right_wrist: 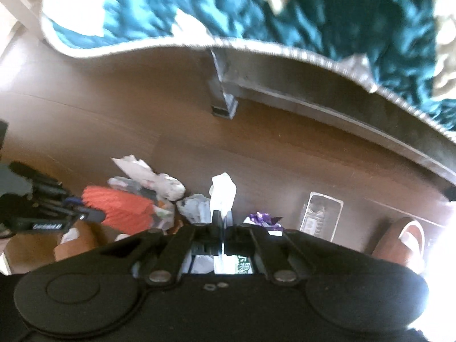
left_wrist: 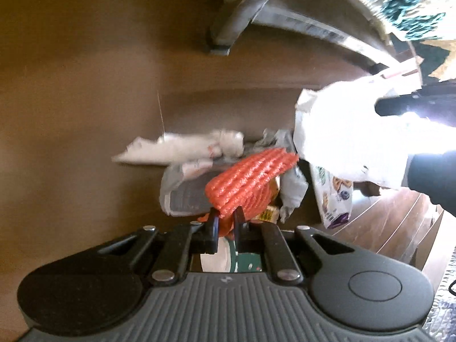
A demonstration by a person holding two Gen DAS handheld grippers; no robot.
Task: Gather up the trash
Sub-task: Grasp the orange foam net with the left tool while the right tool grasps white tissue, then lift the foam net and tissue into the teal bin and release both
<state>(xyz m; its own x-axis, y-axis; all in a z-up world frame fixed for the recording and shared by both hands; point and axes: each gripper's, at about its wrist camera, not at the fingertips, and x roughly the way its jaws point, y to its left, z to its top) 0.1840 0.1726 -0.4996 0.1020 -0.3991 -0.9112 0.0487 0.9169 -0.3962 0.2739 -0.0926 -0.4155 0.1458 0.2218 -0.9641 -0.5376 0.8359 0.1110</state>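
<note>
Brown wood floor (right_wrist: 119, 105) beside bed, strewn with trash.
Left gripper (left_wrist: 227, 216) clamped on orange mesh bag (left_wrist: 250, 179); right gripper (right_wrist: 220, 217) pinched on white wrapper (right_wrist: 223, 189); labels unreadable.

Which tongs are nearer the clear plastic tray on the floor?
Right. The right tongs, shut on a white wrapper, are just left of the clear tray. The left tongs, holding an orange net, are farther left.

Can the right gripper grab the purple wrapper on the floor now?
Probably not yet. The right gripper is shut on a white wrapper, so its fingers are full, though the purple wrapper lies uncovered just beside it.
</note>
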